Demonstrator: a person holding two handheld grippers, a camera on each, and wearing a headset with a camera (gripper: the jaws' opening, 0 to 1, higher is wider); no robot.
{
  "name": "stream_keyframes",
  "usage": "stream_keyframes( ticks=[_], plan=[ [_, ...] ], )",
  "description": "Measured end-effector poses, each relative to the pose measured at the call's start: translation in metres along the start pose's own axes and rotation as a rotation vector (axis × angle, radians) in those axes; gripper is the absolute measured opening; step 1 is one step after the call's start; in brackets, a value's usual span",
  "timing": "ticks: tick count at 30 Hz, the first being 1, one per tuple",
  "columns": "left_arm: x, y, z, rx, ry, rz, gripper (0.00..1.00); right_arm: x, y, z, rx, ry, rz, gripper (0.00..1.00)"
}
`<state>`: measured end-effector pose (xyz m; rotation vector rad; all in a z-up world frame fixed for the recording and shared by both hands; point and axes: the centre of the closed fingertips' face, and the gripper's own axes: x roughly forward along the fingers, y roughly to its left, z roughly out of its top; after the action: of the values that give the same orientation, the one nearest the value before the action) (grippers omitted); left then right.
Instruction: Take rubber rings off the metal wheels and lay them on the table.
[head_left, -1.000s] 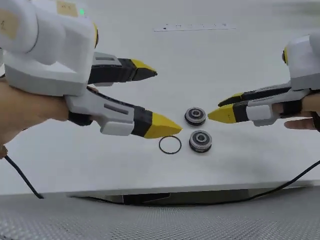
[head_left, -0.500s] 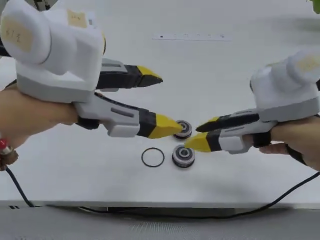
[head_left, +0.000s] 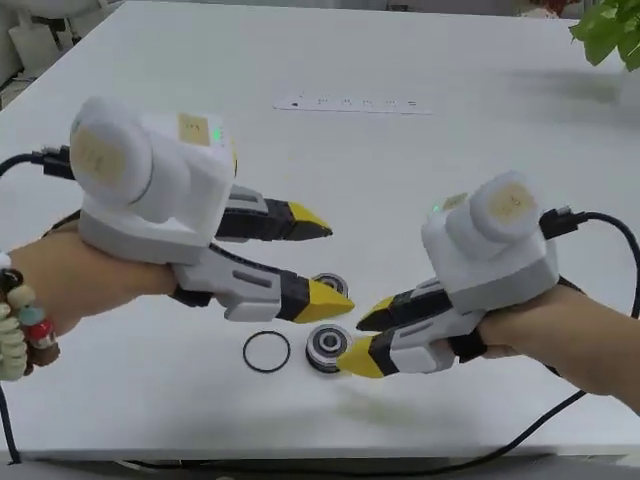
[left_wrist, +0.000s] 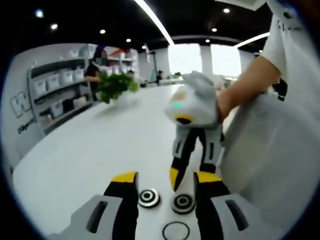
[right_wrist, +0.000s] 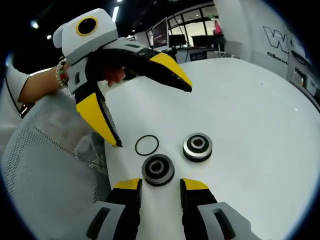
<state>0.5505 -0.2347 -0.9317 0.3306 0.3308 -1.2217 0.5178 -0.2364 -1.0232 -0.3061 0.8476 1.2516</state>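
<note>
Two small metal wheels lie side by side on the white table (head_left: 480, 150). The near wheel (head_left: 326, 346) (right_wrist: 158, 169) (left_wrist: 183, 203) has a dark outer rim. Half of the far wheel (head_left: 331, 285) (right_wrist: 198, 146) (left_wrist: 149, 198) is covered by the left gripper's lower jaw. One loose black rubber ring (head_left: 267, 352) (right_wrist: 147, 145) (left_wrist: 176, 231) lies flat left of the near wheel. My left gripper (head_left: 335, 268) (left_wrist: 166, 180) hovers wide open over the wheels. Low at the table, my right gripper (head_left: 355, 345) (right_wrist: 162, 185) is open, its tips just short of the near wheel.
A long white strip (head_left: 350, 103) lies farther back on the table. Green leaves (head_left: 610, 30) reach in at the far right corner. Cables trail from both grippers, and one (head_left: 560, 410) runs along the table's front edge. Shelves and a person (left_wrist: 92, 75) stand far behind.
The right gripper has come down and leftward from beside the far wheel to the near wheel. The left gripper's lower jaw now overlaps the far wheel. The head camera has shifted.
</note>
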Motion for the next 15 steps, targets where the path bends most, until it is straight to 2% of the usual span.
stream_keyframes(
  ticks=[1,2,5,8,12,15],
  plan=[
    [0.0,0.0,-0.003,-0.002,0.0,0.008,0.43,0.002,0.001,-0.002,0.009,0.009,0.01,0.29],
    [0.0,0.001,-0.008,-0.01,0.0,0.02,0.41,0.001,0.001,0.002,-0.004,-0.017,0.01,0.29],
    [-0.001,0.002,-0.022,-0.014,0.022,0.034,0.36,0.001,0.003,0.011,-0.017,-0.048,0.021,0.31],
    [0.0,-0.001,-0.034,-0.036,0.044,0.026,0.32,0.002,0.0,0.011,-0.022,-0.049,0.02,0.31],
    [0.005,-0.008,-0.042,-0.046,0.061,0.009,0.3,0.003,0.002,0.01,-0.052,-0.054,0.035,0.3],
    [0.011,-0.015,-0.045,-0.037,0.075,-0.011,0.29,0.004,0.004,0.004,-0.071,-0.03,0.038,0.29]
  ],
)
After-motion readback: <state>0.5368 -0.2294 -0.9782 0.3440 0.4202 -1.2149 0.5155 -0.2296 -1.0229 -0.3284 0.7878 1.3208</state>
